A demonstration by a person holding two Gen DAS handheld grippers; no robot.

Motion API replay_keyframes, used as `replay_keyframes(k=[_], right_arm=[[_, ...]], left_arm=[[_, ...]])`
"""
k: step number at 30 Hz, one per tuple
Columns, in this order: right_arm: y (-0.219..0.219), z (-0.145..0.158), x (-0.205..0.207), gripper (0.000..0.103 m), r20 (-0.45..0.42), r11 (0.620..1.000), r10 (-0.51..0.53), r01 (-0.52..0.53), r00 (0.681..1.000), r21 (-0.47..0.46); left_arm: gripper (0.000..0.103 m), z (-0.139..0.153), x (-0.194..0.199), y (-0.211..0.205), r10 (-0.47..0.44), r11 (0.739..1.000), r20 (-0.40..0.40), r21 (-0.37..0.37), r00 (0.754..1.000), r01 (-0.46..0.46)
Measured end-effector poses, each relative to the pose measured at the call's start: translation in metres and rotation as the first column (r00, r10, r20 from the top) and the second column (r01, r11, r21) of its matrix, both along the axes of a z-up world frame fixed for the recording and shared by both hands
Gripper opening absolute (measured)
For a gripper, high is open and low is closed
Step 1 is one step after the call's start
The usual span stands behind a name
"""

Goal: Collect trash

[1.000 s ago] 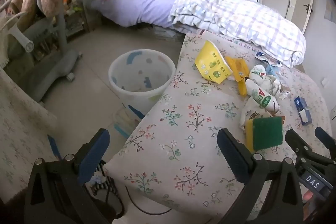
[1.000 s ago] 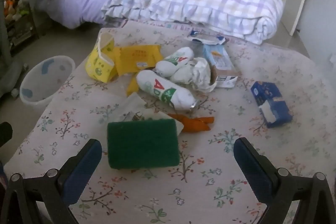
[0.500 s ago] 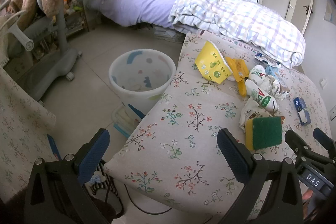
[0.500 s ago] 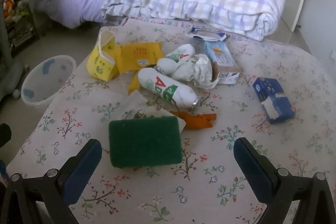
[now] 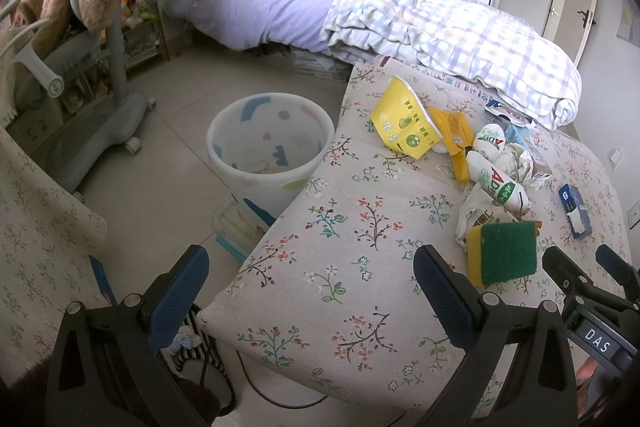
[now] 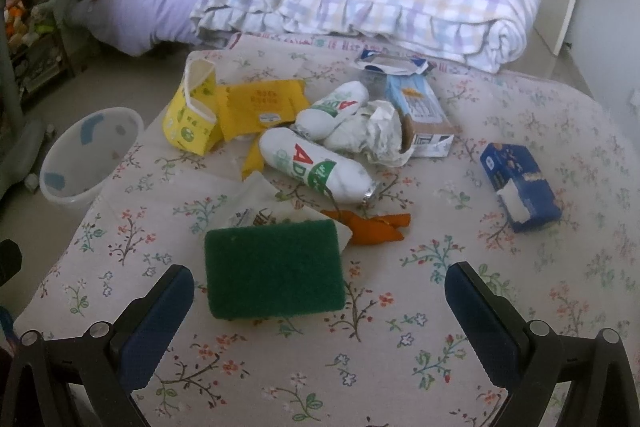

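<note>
Bin (image 5: 270,143): on the floor, left of the table, seemingly empty. Left gripper (image 5: 308,291): jaws wide, nothing held. Sponge (image 6: 274,269): nearest trash, best straddled squarely. Right gripper (image 6: 320,301): jaws wide, just short of it.

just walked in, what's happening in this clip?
A person holds a gripper in each hand over a floral-covered table strewn with trash. Both the left gripper and right gripper are open and hold nothing. The right one points at the green sponge, nearest of the pile. The white bin stands on the floor beside the table; nothing visibly collected yet.
</note>
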State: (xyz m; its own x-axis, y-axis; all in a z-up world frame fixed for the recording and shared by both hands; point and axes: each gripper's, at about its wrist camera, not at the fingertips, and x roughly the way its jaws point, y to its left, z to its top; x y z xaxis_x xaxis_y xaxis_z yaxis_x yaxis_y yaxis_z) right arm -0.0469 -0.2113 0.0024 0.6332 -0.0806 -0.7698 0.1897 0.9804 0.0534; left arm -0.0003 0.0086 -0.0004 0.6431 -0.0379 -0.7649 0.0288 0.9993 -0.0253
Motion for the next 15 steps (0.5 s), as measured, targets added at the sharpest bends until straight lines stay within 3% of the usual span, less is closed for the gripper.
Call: replay_keyframes(k=[15], right_arm=[[-0.0003, -0.0012, 0.0006, 0.103, -0.005, 1.0, 0.0, 0.0, 1.0, 0.007]], left_arm=[[0.103, -0.0003, 0.0001, -0.0001, 0.0, 1.0, -0.001, 0.0, 1.0, 0.0]])
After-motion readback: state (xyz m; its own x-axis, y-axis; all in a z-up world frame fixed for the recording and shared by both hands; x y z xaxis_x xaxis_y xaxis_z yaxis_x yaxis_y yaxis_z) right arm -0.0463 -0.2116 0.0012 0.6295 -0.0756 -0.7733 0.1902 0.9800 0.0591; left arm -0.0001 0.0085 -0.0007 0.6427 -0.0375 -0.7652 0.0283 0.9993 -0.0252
